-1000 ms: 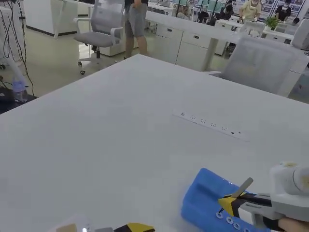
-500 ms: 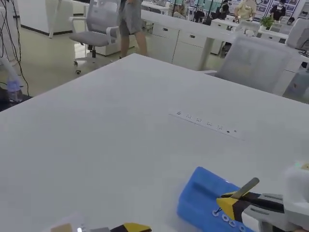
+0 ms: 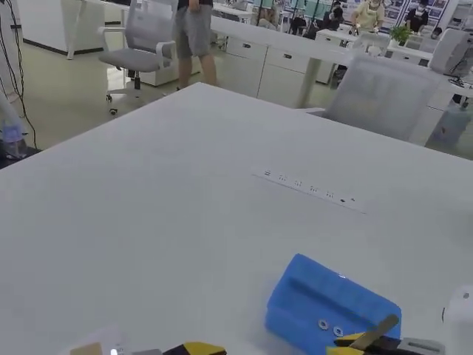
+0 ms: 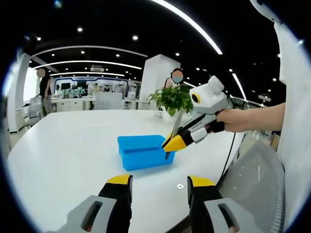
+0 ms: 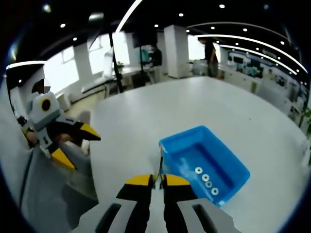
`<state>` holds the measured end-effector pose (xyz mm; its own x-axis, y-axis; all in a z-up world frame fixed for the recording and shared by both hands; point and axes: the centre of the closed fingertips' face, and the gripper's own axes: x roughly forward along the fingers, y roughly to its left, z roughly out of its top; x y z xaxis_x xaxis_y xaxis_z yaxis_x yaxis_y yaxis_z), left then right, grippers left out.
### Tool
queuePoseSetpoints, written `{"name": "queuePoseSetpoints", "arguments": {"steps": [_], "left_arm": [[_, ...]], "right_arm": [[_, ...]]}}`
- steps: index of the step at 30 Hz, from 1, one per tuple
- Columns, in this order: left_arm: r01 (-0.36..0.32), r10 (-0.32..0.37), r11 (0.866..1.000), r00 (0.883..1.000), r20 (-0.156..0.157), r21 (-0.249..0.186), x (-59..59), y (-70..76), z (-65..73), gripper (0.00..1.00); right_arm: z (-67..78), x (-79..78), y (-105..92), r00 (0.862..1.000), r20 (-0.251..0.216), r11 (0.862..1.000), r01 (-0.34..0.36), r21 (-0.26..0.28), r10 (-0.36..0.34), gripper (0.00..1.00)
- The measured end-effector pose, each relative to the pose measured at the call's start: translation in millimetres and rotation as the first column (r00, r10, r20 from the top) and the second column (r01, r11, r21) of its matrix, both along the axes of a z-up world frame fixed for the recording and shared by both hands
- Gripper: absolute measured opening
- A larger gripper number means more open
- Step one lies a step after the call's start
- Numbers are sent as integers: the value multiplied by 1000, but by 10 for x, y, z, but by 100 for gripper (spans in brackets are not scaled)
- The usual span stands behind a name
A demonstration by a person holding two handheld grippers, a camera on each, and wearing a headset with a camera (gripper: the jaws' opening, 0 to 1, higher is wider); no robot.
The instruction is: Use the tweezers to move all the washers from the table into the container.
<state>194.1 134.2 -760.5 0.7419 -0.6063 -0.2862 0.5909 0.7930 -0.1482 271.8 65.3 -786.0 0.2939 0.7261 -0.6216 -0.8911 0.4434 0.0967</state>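
Note:
A blue container [image 3: 310, 292] stands near the table's front edge; its inside [image 5: 194, 158] holds several small washers [image 5: 206, 179], two of them seen as washers [image 3: 330, 327] in the head view. My right gripper [image 5: 155, 178] is shut on thin tweezers [image 5: 160, 160], whose tips reach the container's near rim. In the left gripper view the right gripper [image 4: 172, 144] hangs over the container's [image 4: 138, 153] right end. One washer [image 4: 180, 186] lies on the table between the fingers of my left gripper [image 4: 159, 183], which is open and holds nothing. The left gripper [image 5: 80, 150] sits off the table's edge.
A white table [image 3: 162, 207] with a flush socket strip [image 3: 309, 190] further back. Office chairs [image 3: 384, 92] stand at the far edge, and a person [image 3: 191, 33] walks beyond. A potted plant [image 4: 171, 98] is behind the right gripper.
My right gripper with the tweezers has drawn back toward me, from above the container's middle to its near edge. The head camera has shifted slightly.

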Motion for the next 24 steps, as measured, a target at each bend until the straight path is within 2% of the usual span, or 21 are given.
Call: {"name": "queuePoseSetpoints", "arguments": {"steps": [5,14,24], "left_arm": [[-2,2,1000,1000,-1,1,-1,4,-6,44],[-2,2,1000,1000,-3,1,-1,-1,-14,43],[3,-3,1000,1000,-4,2,-5,-20,-7,43]], "right_arm": [[-126,-127,-10,999,-38,1000,13,1,-13,5],[-320,-236,-98,992,-107,998,66,9,-65,5],[-439,-469,-81,982,-184,999,48,12,-45,5]]}}
